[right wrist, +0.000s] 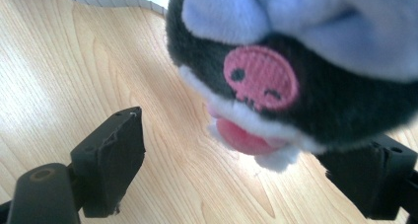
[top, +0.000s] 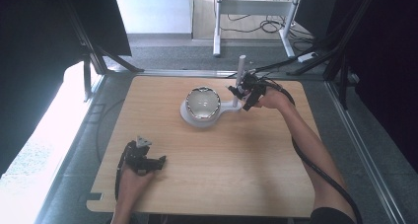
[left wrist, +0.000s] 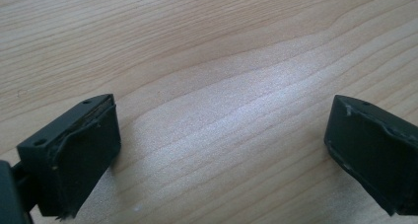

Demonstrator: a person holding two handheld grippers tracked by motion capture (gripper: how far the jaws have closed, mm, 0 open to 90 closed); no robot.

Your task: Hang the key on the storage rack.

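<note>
High view: your left hand-held gripper point(top: 156, 163) is resting low on the desk point(top: 236, 169) at the lower left of the frame, well apart from everything else. Your right hand-held gripper point(top: 245, 93) is sitting in the upper middle, just right of a white stand point(top: 193, 116) carrying a glassy dome point(top: 202, 102). A white upright post point(top: 240, 72) is rising from the stand's arm right beside that gripper. From here you cannot tell what the right jaws are doing; the thing between them is too small to make out.

Left gripper view: your jaws are standing wide apart, one at the lower left and one at the lower right of the frame. Bare wood grain is lying between them, with a pale sheen across the middle.

Right gripper view: a plush toy point(right wrist: 305, 61) is hanging large across the upper right of the frame, black and pale lilac with a white trim, a pink round patch with a skull face point(right wrist: 261, 77) and a pink tongue below it. Your jaws are standing apart, the left one clear of the toy, the right one partly hidden behind its lower edge; whether that one is touching the toy you cannot tell. A strip of the white stand's rim is showing at the top left.
</note>
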